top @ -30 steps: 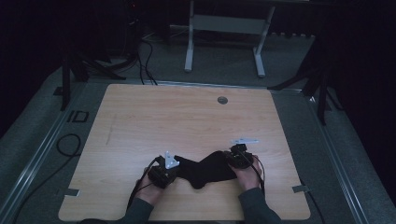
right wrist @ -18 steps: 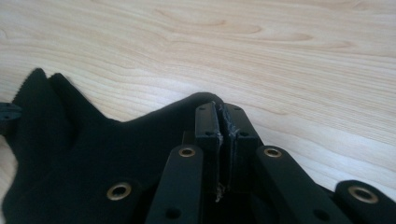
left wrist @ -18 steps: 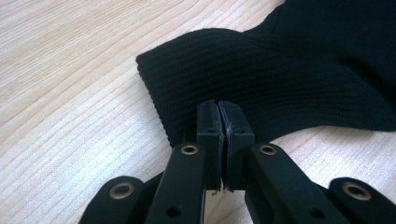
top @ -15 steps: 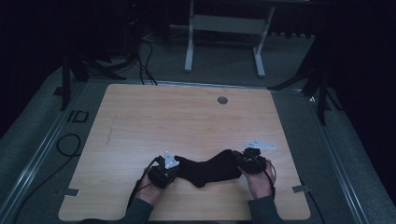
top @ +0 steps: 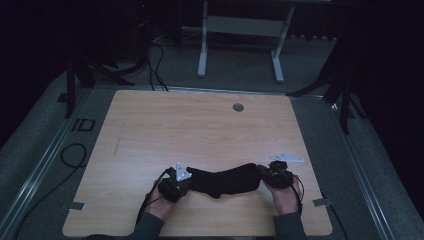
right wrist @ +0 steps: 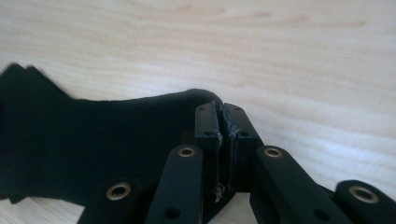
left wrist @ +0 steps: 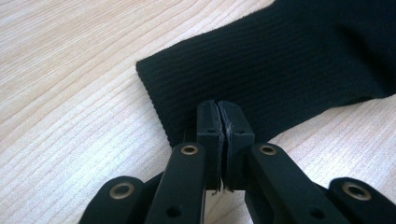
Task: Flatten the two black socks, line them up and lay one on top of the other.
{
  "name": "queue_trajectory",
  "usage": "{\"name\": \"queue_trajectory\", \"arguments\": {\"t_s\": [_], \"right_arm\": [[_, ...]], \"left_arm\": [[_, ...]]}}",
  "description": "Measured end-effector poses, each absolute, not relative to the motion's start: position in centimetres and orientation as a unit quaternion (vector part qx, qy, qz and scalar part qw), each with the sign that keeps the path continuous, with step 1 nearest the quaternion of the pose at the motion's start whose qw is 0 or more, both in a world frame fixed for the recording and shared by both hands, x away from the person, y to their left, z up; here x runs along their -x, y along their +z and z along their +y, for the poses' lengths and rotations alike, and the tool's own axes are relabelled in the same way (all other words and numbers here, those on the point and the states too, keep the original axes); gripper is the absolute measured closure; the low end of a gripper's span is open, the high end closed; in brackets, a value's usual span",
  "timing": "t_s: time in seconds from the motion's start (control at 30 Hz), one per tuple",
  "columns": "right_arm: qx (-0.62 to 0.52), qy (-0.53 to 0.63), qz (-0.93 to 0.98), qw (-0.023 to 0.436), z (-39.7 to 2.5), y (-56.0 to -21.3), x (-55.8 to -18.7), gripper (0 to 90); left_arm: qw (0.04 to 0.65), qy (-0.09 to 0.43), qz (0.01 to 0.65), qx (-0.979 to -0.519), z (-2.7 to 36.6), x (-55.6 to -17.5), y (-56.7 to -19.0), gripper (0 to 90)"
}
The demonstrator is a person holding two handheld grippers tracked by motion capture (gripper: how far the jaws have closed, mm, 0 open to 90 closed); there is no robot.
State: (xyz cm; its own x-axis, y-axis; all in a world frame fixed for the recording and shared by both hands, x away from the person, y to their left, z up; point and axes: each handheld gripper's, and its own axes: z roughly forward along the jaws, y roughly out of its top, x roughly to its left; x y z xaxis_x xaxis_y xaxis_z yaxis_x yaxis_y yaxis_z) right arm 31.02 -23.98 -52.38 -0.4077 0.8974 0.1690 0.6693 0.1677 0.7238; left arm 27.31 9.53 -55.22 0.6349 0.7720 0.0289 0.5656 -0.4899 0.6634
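Near the front edge of the wooden table (top: 200, 130), a black sock (top: 225, 180) lies stretched between the two hand-held grippers, its long axis running left to right across the person's body. The left gripper (top: 176, 184) holds one end and the right gripper (top: 276, 175) holds the other, so each hand is equally near to its own end of the sock and neither has a reach advantage.

From the left gripper view, the left gripper's jaws stand pressed together on the lower edge of the ribbed cuff (left wrist: 261, 70), with black fabric pinched between the pads; the cuff's open end lies flat on the wood just beyond and to the left of the jaws. From the right gripper view, the right gripper's jaws are likewise closed on the rounded end of the sock, apparently the toe (right wrist: 198, 95), and the rest of the sock extends away to that view's left.

The high view shows a slight sag or bend along the sock's middle, so it rests on the table rather than hanging taut. The relation that matters is that the sock's axis coincides with the line joining the two grippers: any outward pull would act along its length, and any fold would bring one end over toward the other. Elsewhere a round grommet (top: 238, 107) sits near the far edge of the table, well apart from the sock.
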Motion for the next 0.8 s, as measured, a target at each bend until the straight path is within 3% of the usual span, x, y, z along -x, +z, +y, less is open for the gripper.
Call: {"name": "queue_trajectory", "arguments": {"t_s": [0.37,0.8], "right_arm": [[-0.534,0.352,0.758,0.129,-24.1,-55.1,-31.4,82.8],[-0.520,0.346,0.764,0.157,-23.3,-55.6,-32.7,80.6]], "left_arm": [[0.315,0.164,0.394,-0.848,9.5,-27.3,-55.2,88.1],[0.327,0.155,0.404,-0.840,9.8,-27.5,-55.3,87.7]]}}
